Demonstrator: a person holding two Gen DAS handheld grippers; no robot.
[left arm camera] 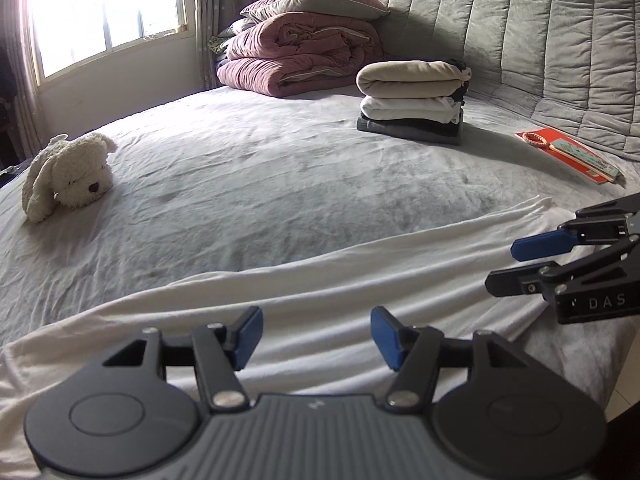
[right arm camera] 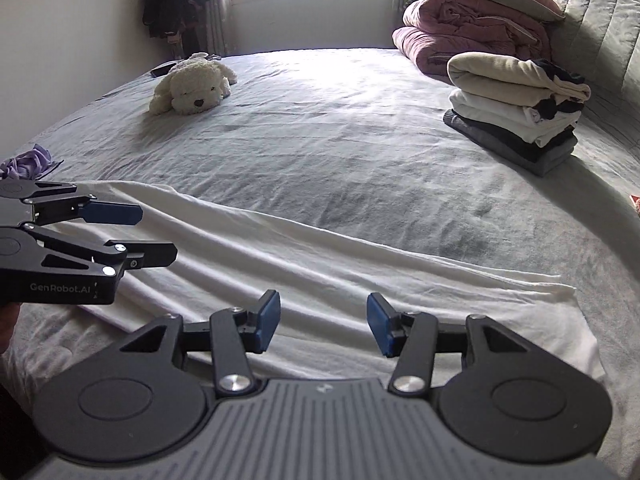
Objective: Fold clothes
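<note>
The left gripper [left arm camera: 316,336] has its blue pads [left arm camera: 250,336] standing apart with nothing between them; only white cloth shows through the gap below. The right gripper [right arm camera: 323,322] is the same — pads [right arm camera: 269,320] spread, nothing pinched, hovering over the same cloth. Each tool shows in the other's camera, coming in from the side, and there too the fingers stand apart and clear of the fabric.

The cloth is a white garment [left arm camera: 320,264] spread flat along the near edge of the bed [left arm camera: 240,168], lying in long shallow wrinkles that run across the width; in the right wrist view it reaches [right arm camera: 360,264] from under the left gripper [right arm camera: 136,236] toward the right side of the near edge. What kind of garment it is cannot be told.

Farther up, near the headboard side, stands a stack of folded clothes [left arm camera: 412,100] — beige on top, white beneath, dark grey at the bottom. Behind it, in the far corner, a folded mauve quilt [left arm camera: 300,56] carries a pillow [left arm camera: 316,2]. A white plush dog [left arm camera: 68,176] lies by the bed's left edge. A red booklet [left arm camera: 568,154] rests at the foot of the quilted grey headboard [left arm camera: 520,32], and a crumpled lilac cloth [right arm camera: 28,162] sits at the near left corner.
</note>
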